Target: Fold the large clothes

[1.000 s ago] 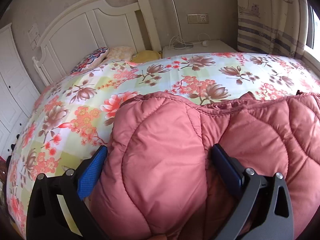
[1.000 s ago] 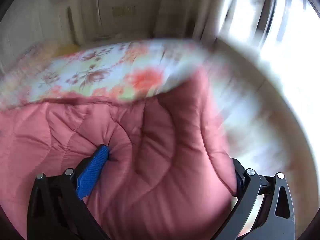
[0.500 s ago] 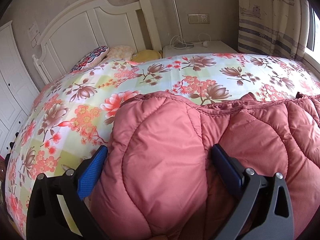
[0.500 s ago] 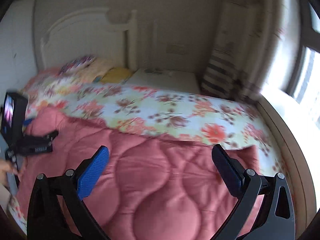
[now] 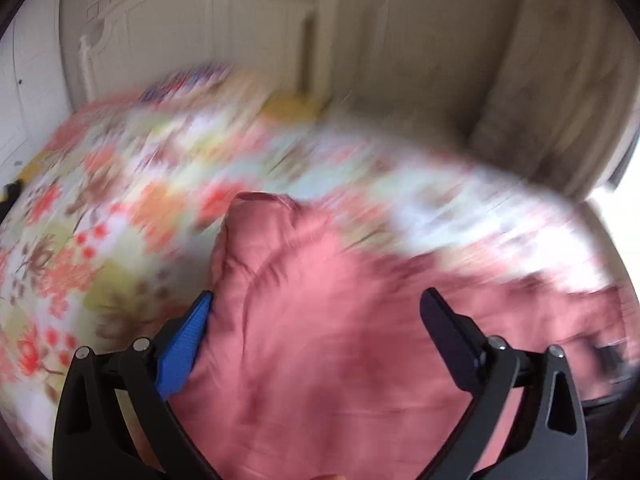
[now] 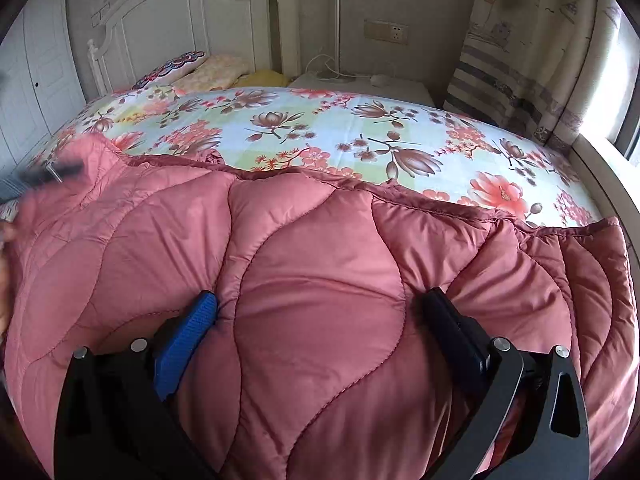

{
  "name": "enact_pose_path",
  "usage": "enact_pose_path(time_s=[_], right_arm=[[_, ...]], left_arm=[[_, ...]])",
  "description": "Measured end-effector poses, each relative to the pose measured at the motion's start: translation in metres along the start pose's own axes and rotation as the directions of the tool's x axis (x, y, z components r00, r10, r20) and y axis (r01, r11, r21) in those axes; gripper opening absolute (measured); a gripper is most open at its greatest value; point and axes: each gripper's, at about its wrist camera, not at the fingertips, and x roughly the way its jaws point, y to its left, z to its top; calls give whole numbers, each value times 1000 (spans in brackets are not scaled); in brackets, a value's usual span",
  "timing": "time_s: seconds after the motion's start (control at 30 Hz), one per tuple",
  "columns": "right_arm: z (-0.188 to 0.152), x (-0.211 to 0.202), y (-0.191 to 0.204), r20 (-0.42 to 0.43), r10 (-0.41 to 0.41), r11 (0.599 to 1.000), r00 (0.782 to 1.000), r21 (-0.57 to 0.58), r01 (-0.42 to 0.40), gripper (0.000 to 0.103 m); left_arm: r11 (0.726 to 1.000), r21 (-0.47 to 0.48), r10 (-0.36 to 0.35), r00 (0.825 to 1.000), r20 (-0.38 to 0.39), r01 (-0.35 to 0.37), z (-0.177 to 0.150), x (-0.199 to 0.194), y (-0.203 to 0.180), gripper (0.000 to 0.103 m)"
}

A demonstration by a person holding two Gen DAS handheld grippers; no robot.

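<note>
A large pink quilted garment [image 6: 320,272] lies across the near half of the floral bed sheet [image 6: 320,128]. My right gripper [image 6: 320,304] is pressed into its padding, fingers wide apart, with a fat quilted panel bulging between them. The left wrist view is heavily blurred. There my left gripper [image 5: 316,308] is also spread wide, and a raised corner of the pink garment [image 5: 312,340] stands between its fingers over the sheet [image 5: 100,240]. In the right wrist view the left gripper [image 6: 60,170] is a dark smear at the garment's far left end, beside a hand at the frame edge.
A white headboard [image 6: 180,20] and pillows [image 6: 180,66] are at the far end of the bed. A nightstand [image 6: 360,84] with a lamp stands behind it, a striped curtain [image 6: 520,60] and window to the right, white wardrobe doors [image 6: 36,80] on the left.
The right gripper, which hovered over the garment half a second ago, has dropped into the padding. The left gripper, still before, is now moving fast with the garment's corner raised.
</note>
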Motion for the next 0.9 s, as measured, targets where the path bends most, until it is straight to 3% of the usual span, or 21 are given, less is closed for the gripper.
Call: enact_pose_path(time_s=[0.03, 0.1, 0.17, 0.2, 0.27, 0.3, 0.37, 0.43, 0.47, 0.53, 0.6, 0.67, 0.8, 0.9], right_arm=[[-2, -2, 0, 2, -3, 1000, 1000, 1, 3, 99], [-1, 0, 2, 4, -6, 1000, 1000, 0, 6, 99], [-1, 0, 2, 7, -7, 1000, 1000, 1, 7, 99], [-2, -1, 2, 10, -7, 1000, 1000, -1, 7, 98], [-3, -2, 2, 17, -13, 1000, 1000, 1, 13, 98], [-3, -2, 2, 15, -14, 1000, 1000, 3, 14, 98], [-3, -1, 2, 9, -12, 1000, 1000, 3, 12, 98], [-3, -1, 1, 10, -8, 1000, 1000, 7, 8, 98], [-3, -2, 0, 12, -7, 1000, 1000, 9, 6, 98], [-3, -2, 0, 13, -4, 1000, 1000, 12, 4, 98], [-3, -2, 0, 12, 5, 1000, 1000, 11, -5, 99], [-2, -1, 1, 5, 21, 1000, 1000, 9, -21, 99], [3, -3, -1, -35, 29, 999, 999, 20, -28, 98], [12, -17, -14, -18, -4, 1000, 1000, 29, 5, 98]], left_arm=[[997, 79, -10, 999, 51, 6, -2, -13, -27, 101], [968, 252, -19, 998, 58, 4, -13, -7, -68, 101], [925, 378, 74, 996, -50, -50, -37, 40, -92, 101], [934, 355, 87, 989, -122, -38, -46, 64, -88, 101], [969, 243, 3, 985, -172, 39, -39, 70, -71, 101], [975, 219, -2, 983, -183, 43, -34, 70, -66, 101], [959, 277, -7, 981, -196, 62, -29, 69, -67, 101], [951, 307, 26, 989, -147, 20, -21, 61, -56, 101], [956, 291, 69, 992, -108, -35, -15, 57, -41, 101], [971, 227, 102, 989, -105, -76, -13, 57, -9, 101], [993, 120, 42, 983, -177, -20, -15, 72, 30, 101], [998, 50, -33, 985, -169, 42, -17, 73, 46, 101], [990, 135, 55, 986, -155, -34, -18, 76, 27, 101], [993, 113, 35, 987, -157, -17, -15, 79, 29, 101]])
